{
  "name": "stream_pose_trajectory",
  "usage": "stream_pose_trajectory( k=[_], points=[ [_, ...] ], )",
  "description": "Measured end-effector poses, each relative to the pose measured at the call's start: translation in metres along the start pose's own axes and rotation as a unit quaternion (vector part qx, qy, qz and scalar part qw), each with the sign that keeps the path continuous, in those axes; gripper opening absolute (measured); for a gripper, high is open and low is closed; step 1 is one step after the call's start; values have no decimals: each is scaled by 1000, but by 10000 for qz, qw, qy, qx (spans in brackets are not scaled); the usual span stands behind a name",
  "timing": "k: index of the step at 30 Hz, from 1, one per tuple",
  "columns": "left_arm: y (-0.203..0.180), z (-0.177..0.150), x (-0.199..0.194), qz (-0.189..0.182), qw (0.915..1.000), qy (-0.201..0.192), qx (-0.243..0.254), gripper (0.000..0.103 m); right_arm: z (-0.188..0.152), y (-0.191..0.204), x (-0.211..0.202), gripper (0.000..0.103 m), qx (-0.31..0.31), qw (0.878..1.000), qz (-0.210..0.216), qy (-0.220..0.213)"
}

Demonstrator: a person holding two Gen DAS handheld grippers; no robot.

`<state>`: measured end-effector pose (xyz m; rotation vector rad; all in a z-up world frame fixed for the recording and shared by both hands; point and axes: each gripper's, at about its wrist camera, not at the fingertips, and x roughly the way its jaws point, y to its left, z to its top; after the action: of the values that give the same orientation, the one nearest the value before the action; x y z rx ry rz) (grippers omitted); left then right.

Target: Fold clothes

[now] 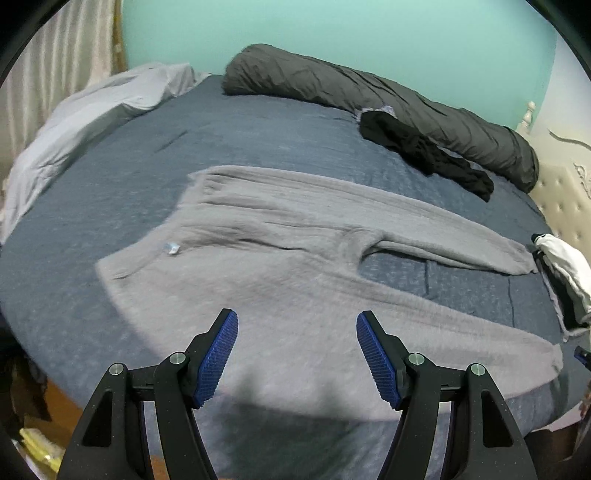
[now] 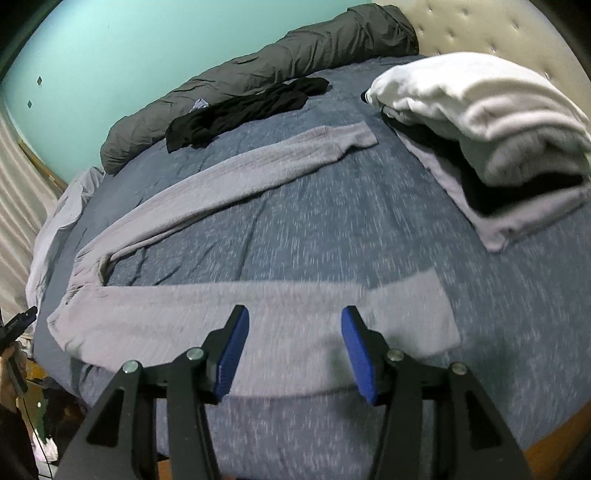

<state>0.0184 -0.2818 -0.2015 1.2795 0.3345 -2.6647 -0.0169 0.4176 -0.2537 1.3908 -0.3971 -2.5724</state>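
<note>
One pair of grey sweatpants [image 1: 280, 258] lies flat on the blue bedspread [image 1: 110, 192], waistband at one end, two legs splayed apart in a V with bare bedspread between them. Two grippers: the left gripper [image 1: 297, 354] hangs above the seat and upper near leg, jaws spread wide, nothing between the blue pads [image 1: 218, 360]; the right gripper [image 2: 293, 354] hangs above the lower part of the near leg close to its cuff, jaws apart, pads clear of the cloth, nothing held. One small white tag [image 1: 171, 248] sits inside the waistband, too small and blurred to read; no other writing legible. Around it: one black garment [image 1: 424, 151] crumpled on the bedspread beyond the far leg, just beside one long dark grey rolled duvet [image 1: 369, 96] along the teal wall [image 1: 332, 33]. One stack of folded clothes [image 2: 491, 122] near the tufted headboard [image 2: 461, 26], white piece on top, black under it, pale grey at the bottom, close to the far leg's cuff but I can't tell if touching. One light grey pillow or sheet [image 1: 85, 110] bunched at the opposite end by the curtain [image 1: 55, 55]. In the right wrist view a hand [image 2: 13, 365] with part of the other gripper shows at the left edge. Motion blur on the near leg.
</note>
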Motion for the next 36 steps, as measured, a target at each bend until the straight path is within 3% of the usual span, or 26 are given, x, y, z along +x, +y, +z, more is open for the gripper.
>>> stream_pose_trajectory(
  k=[8,15,31,36],
  points=[
    [56,-20,-21,112,9988,201,-439,71,-20,5,-20,54,216,9995,229,7],
    [86,-34,-12,113,9972,362,-640,71,-28,17,-19,54,234,9993,246,182],
    [105,-46,41,-5,9936,687,-893,71,-45,28,4,55,285,9976,126,617],
    [109,-48,51,15,9928,760,-929,71,-49,26,16,64,316,9959,146,837]
  ],
)
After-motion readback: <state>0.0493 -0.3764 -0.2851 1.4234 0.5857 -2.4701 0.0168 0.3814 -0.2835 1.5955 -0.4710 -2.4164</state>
